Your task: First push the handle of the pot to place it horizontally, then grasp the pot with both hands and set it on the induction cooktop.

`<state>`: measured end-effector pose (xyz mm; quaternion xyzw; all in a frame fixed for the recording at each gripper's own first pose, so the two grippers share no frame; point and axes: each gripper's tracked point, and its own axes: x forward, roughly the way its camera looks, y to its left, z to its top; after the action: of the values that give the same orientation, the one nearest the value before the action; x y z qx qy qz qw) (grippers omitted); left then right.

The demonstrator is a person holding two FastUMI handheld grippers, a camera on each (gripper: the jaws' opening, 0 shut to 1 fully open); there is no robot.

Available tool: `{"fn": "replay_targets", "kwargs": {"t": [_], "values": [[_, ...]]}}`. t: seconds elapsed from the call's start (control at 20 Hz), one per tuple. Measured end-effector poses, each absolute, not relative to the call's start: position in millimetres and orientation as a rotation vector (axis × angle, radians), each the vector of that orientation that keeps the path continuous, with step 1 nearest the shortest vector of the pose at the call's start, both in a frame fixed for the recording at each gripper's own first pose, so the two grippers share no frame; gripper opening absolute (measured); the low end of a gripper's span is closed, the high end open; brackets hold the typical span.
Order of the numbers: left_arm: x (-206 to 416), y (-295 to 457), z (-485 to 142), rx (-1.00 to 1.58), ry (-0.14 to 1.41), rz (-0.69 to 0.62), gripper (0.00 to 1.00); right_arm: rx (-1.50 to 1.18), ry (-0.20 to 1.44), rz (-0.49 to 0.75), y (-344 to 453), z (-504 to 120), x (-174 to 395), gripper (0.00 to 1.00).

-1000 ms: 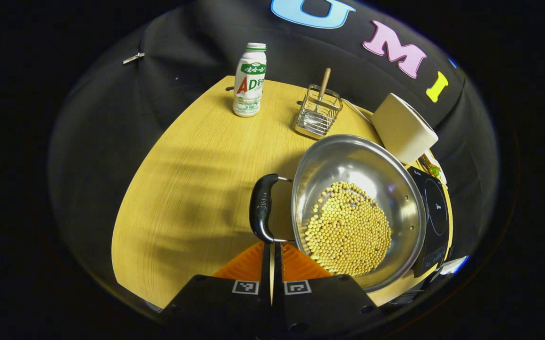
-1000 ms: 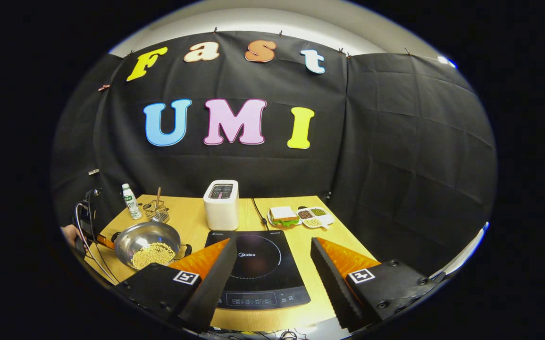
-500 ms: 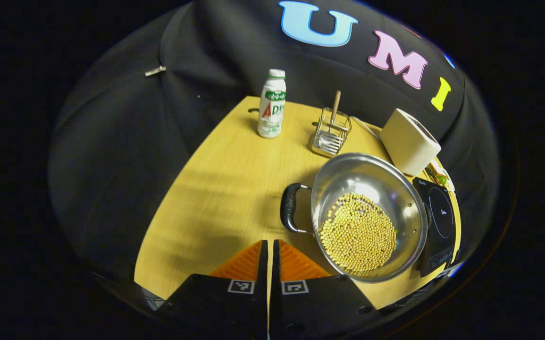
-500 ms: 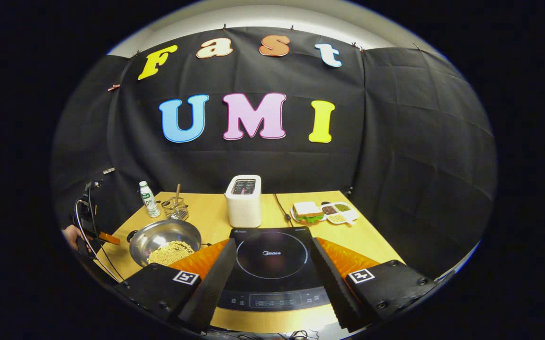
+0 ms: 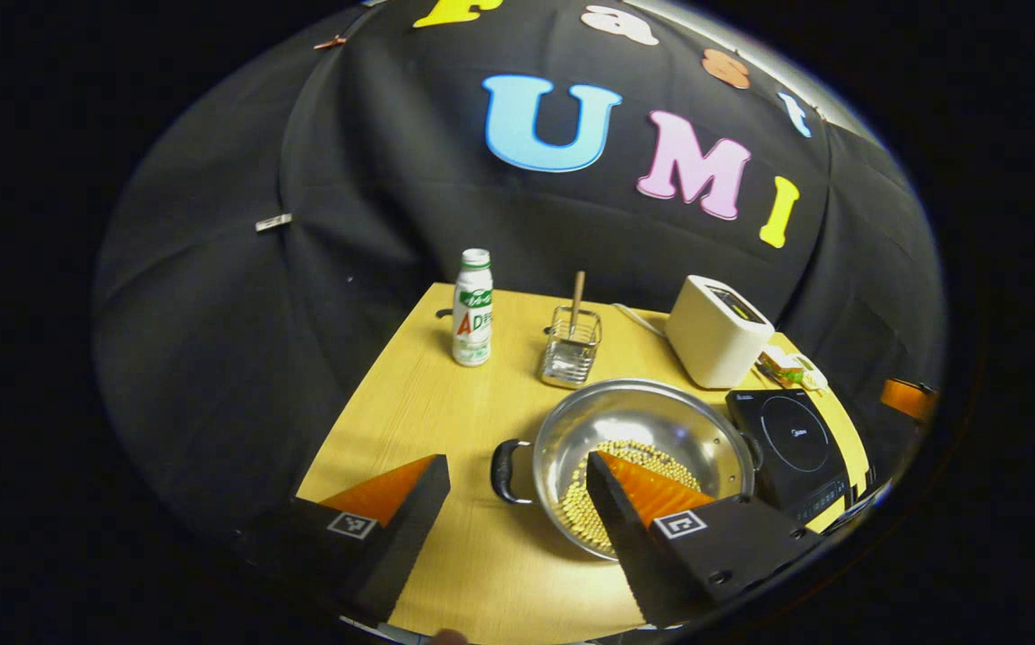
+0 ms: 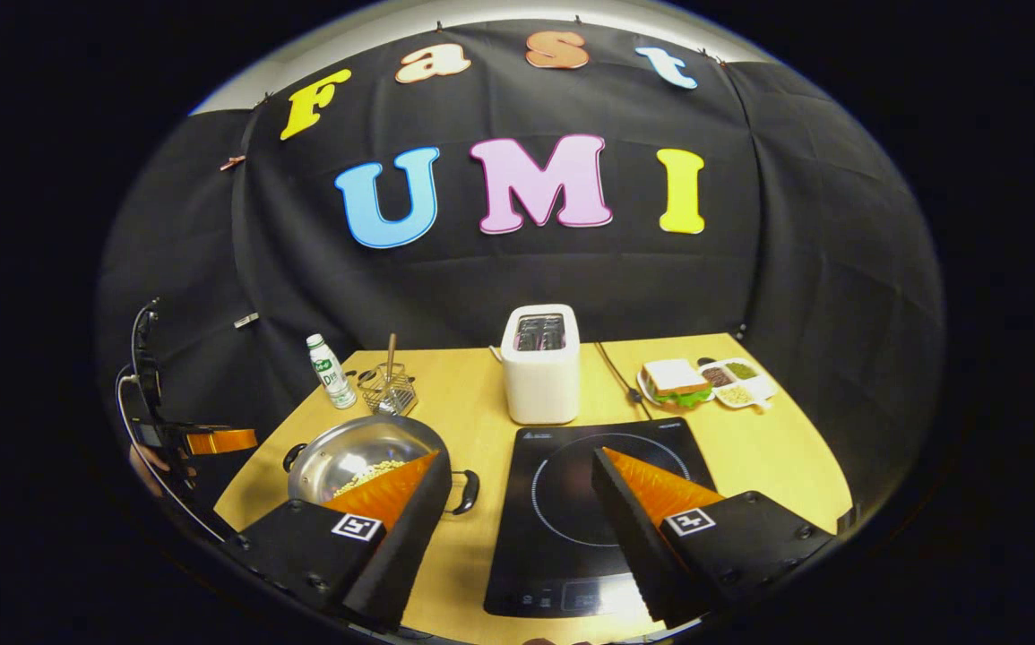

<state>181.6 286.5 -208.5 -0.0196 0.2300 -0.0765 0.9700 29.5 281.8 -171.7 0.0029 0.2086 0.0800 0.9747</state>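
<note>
While the pot (image 5: 642, 448) sits on the table (image 5: 445, 403) full of soybeans (image 5: 575, 511), its black handle (image 5: 504, 470) pokes out at 9 o'clock. Induction cooktop (image 5: 790, 448) is just beside it at 3 o'clock. Left gripper (image 5: 517, 515) has its jaws spread wide, holding nothing, handle between the fingers. Right gripper (image 6: 517, 524) is wide open too, empty, above the cooktop's near edge. Toaster (image 6: 539, 363) stands at 12 o'clock behind the cooktop.
</note>
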Motion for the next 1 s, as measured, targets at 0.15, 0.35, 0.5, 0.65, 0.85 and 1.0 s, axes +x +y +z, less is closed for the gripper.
{"fn": "replay_targets", "kwargs": {"t": [0.15, 0.35, 0.5, 0.65, 0.85, 1.0], "values": [[191.4, 281.5, -210.6, -0.055, 0.463, -0.156, 0.96, 0.084, 0.485, 0.195, 318.3, -197.1, 51.9, 0.99], [202.3, 282.8, -226.5, -0.132, 0.484, -0.132, 0.96, 0.057, 0.572, 0.216, 345.5, -247.4, 71.7, 0.99], [213.2, 286.4, -245.4, -0.170, 0.513, -0.125, 0.96, 0.037, 0.636, 0.215, 351.5, -282.7, 84.2, 0.99], [228.1, 287.8, -260.5, -0.153, 0.539, -0.140, 0.96, 0.061, 0.700, 0.179, 346.5, -306.9, 88.1, 0.99], [249.3, 280.3, -279.7, -0.145, 0.561, -0.170, 0.95, 0.129, 0.751, 0.149, 352.3, -334.6, 100.2, 0.99], [259.5, 263.7, -301.4, -0.175, 0.602, -0.208, 0.95, 0.143, 0.763, 0.146, 361.8, -347.9, 107.1, 0.99]]}}
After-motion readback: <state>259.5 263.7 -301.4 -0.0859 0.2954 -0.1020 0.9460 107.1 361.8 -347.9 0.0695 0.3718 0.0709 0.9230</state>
